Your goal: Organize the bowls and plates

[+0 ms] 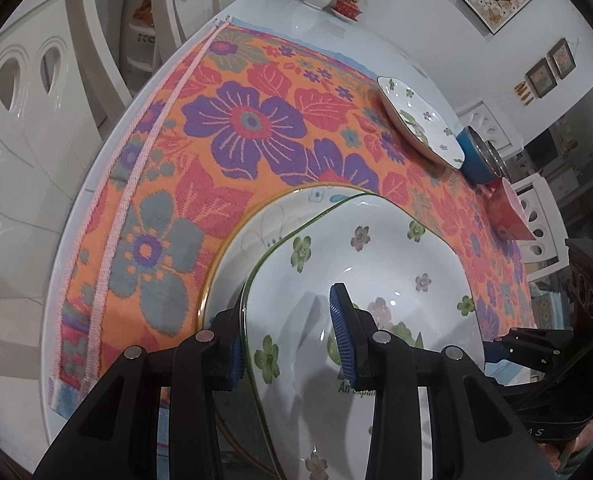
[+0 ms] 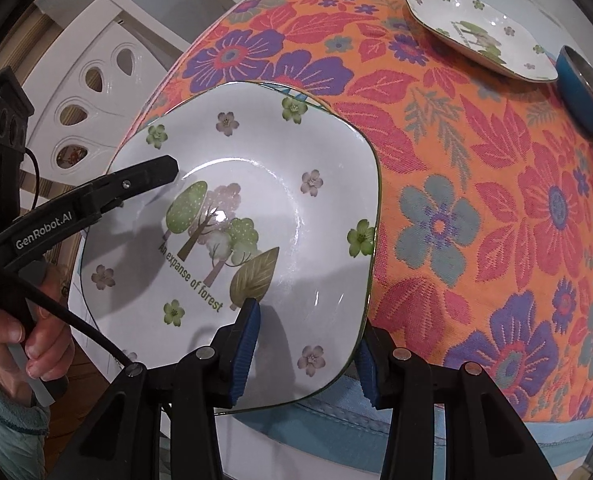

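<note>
Blue-padded fingers of both grippers straddle the same plate. Left gripper [image 1: 290,334]: jaws apart, rim of the forest plate [image 1: 360,264] sits between them, one pad outside the green edge line, the other over the plate's well; cannot tell if either pad is touching. Right gripper [image 2: 304,356]: jaws likewise spread across the opposite rim of the forest plate [image 2: 256,184], one pad above the face, the other beyond the edge; no clear clamp.

Plate looks: white glazed, squarish with rounded corners, thin green rim line, scattered green and mauve blossoms, centre print of trees and a leaf with "An expanse of forest". Glare spots on the glaze.

Location: near edge of the table, stacked on a round plate [image 1: 268,216] with a yellow rim and faint floral print, only partly exposed. Both are on the floral cloth [image 1: 200,160], orange with purple, red and grey flowers.

Far side of the cloth: second forest-pattern plate [image 2: 480,32], next to it a blue bowl [image 2: 584,88] with a metal inside, then a pink bowl [image 1: 510,212] in the left view.

Person's hand [image 2: 20,332] grips the left tool's handle.
</note>
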A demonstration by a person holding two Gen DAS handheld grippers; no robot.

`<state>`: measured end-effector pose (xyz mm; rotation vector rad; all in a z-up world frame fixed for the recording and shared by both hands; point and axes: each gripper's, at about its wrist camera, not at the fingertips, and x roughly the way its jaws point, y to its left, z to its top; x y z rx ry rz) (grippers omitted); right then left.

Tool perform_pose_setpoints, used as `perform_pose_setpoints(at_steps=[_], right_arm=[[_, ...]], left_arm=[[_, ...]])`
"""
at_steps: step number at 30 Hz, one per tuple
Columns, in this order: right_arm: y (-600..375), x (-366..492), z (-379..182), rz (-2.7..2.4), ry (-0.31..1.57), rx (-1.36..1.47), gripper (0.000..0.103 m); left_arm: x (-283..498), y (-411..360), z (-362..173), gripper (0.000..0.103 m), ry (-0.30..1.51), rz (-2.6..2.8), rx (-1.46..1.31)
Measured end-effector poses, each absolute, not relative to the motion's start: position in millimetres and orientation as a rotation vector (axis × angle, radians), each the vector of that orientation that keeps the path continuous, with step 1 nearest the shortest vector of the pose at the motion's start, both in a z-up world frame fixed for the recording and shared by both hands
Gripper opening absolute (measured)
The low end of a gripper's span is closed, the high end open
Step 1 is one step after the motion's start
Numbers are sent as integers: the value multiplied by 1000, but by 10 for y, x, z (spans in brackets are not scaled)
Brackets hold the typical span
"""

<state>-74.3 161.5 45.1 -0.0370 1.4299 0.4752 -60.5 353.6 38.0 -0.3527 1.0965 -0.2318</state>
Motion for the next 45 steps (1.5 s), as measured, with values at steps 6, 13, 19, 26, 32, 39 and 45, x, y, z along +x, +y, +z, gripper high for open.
perform_pose_setpoints(at_steps=[6,13,19,26,32,39,45], right_arm=[[1624,-713,450,466,1421,-37,43],[1543,-681,480,453,1405,-21,43],[1479,-712,469,459,1410,-12,43],[1486,-729,503,467,1389,-17,43],[1471,-747,593,467,1352,-62,43],[1322,-671,837,446,1312,-53,43],[1136,-587,1360,429,1163,-29,43]], left_arm=[[-549,3540,420,33,1109,-221,-315],[-521,3551,470,36,1133,-209,-310],[-503,3563,571,40,1112,-188,-283],[-505,3628,732,40,1064,-153,-295],[-501,3695,963,40,1012,-138,-313],[-447,3521,1247,40,937,-181,-294],[-420,3336,1628,40,840,-221,-256]])
